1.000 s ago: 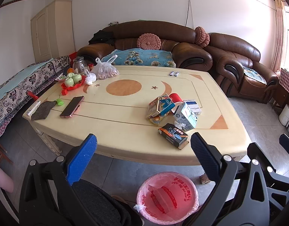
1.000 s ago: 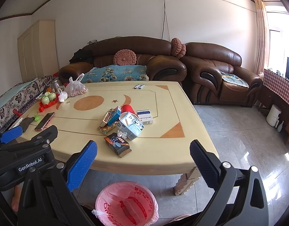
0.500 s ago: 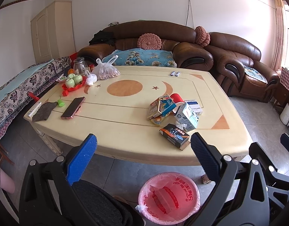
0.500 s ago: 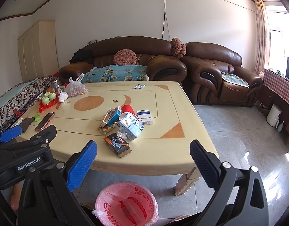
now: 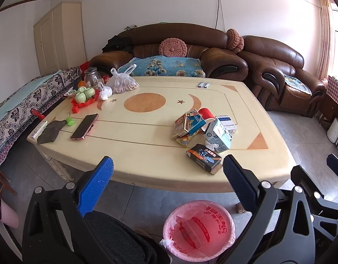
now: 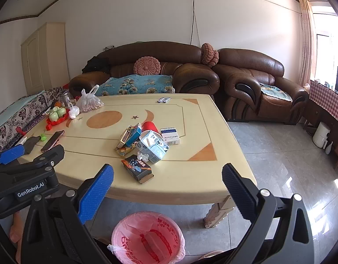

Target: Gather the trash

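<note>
A heap of trash lies near the table's front right: a black box (image 5: 203, 158) (image 6: 137, 168), a pale blue carton (image 5: 217, 136) (image 6: 153, 146), a crumpled tissue (image 5: 210, 144), opened snack boxes (image 5: 187, 124) (image 6: 129, 136), a red cup (image 5: 205, 112) (image 6: 149, 126) and a white and blue box (image 5: 226, 122) (image 6: 170, 136). A red bin with a pink liner (image 5: 199, 230) (image 6: 148, 238) stands on the floor below the table's front edge. My left gripper (image 5: 166, 187) and right gripper (image 6: 167, 189) are both open and empty, held above the bin, short of the table.
The cream table (image 5: 147, 132) also holds a phone (image 5: 84, 127), a grey cloth (image 5: 49, 129), a red tray with green cups (image 5: 84, 96), a bag of nuts (image 5: 122, 83) and two small packets (image 5: 203, 85). Brown sofas (image 5: 169, 50) stand behind. Tiled floor lies to the right.
Almost nothing: the left wrist view has drifted slightly, so the table and bin sit a little further right in it. Both grippers stay open.
</note>
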Available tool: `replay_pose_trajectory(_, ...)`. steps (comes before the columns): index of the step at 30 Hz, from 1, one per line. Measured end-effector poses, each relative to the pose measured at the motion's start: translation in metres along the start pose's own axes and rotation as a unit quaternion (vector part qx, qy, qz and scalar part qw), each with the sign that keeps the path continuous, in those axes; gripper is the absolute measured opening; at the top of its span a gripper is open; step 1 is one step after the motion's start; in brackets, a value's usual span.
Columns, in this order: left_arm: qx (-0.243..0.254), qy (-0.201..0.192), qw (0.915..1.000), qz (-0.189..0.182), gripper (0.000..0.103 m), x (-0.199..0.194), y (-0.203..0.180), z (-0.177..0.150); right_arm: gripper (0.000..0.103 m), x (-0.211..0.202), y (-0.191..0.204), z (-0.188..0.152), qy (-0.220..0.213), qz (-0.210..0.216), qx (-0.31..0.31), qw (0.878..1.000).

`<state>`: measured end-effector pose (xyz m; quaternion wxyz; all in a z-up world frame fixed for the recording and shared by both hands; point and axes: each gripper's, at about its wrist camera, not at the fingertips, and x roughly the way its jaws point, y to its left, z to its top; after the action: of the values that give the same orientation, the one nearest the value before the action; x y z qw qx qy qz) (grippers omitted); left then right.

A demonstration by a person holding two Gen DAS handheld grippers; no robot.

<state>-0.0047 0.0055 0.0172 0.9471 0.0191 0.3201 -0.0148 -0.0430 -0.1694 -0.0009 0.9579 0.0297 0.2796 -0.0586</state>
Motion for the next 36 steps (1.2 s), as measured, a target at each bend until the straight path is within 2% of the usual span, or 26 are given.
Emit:
replay_pose_trajectory(4,0.035,0.018,0.9986,-0.035,0.098,0.008,0.000,0.004,0.097,0.012,-0.005,0.002,0.020,0.040,-0.007,0.999)
replay_pose_trajectory(9,0.101,0.047,0.9906,-0.080,0.098,0.023,0.003,0.016,0.097,0.043,-0.014,0.010,0.060,0.099,-0.046,0.992)
replay_pose_trajectory(11,0.124,0.061,0.9855,-0.099,0.098,0.031,0.003,0.022,0.097,0.056,-0.020,0.011,0.082,0.128,-0.056,0.987)
replay_pose_trajectory(14,0.158,0.083,0.9776,-0.112,0.098,0.045,0.000,0.030,0.097,0.079,-0.026,0.018,0.113,0.194,-0.072,0.972)
replay_pose_trajectory(17,0.180,0.108,0.9709,-0.115,0.098,0.064,-0.005,0.041,0.097,0.102,-0.030,0.025,0.132,0.224,-0.094,0.961)
replay_pose_trajectory(20,0.184,0.143,0.9619,-0.144,0.098,0.087,-0.011,0.054,0.097,0.123,-0.034,0.033,0.145,0.242,-0.115,0.952)
replay_pose_trajectory(23,0.186,0.163,0.9566,-0.154,0.098,0.113,-0.015,0.069,0.097,0.146,-0.038,0.046,0.148,0.250,-0.129,0.948)
replay_pose_trajectory(27,0.180,0.200,0.9509,-0.152,0.098,0.159,-0.017,0.089,0.097,0.175,-0.034,0.060,0.155,0.254,-0.168,0.940)
replay_pose_trajectory(30,0.190,0.211,0.9483,-0.142,0.098,0.190,-0.022,0.100,0.097,0.200,-0.026,0.067,0.166,0.253,-0.198,0.932)
replay_pose_trajectory(36,0.177,0.250,0.9419,-0.138,0.098,0.250,-0.022,0.110,0.097,0.245,-0.010,0.068,0.199,0.273,-0.227,0.914)
